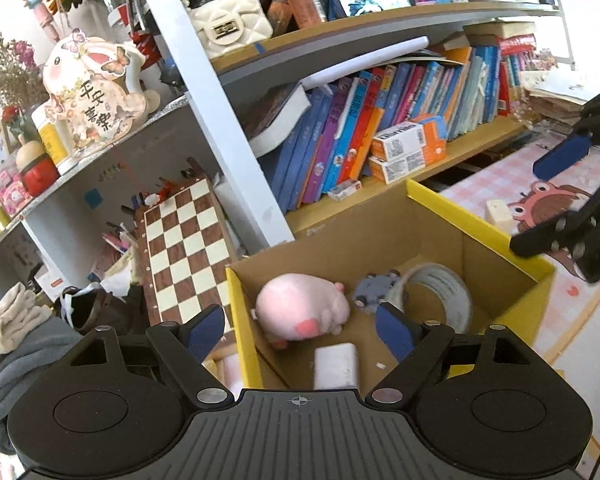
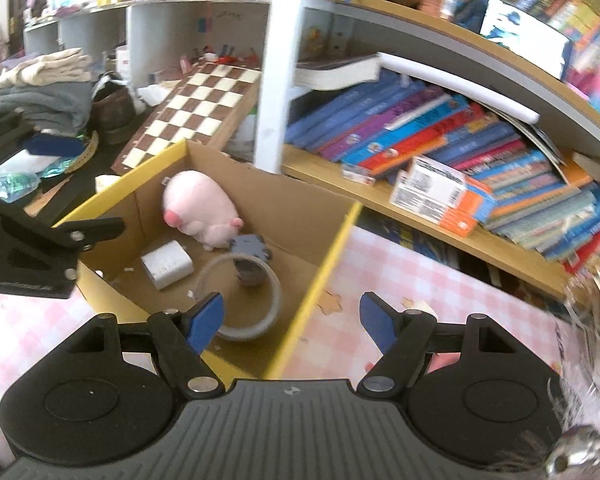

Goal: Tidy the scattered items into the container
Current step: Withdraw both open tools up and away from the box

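While both grippers (image 1: 300, 330) (image 2: 292, 322) are hovering spread and empty over the box (image 1: 480, 224), its soft pig (image 1: 302, 306) is looking light, squeezable mid-body.

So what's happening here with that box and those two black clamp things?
A person holds two black handheld grippers and is tidying loose items into the yellow-rimmed cardboard box. Both the left gripper and the right gripper have open, empty jaws. Inside the box lie a pink plush pig, a white rectangular charger, a grey tape roll and a small grey-blue toy.
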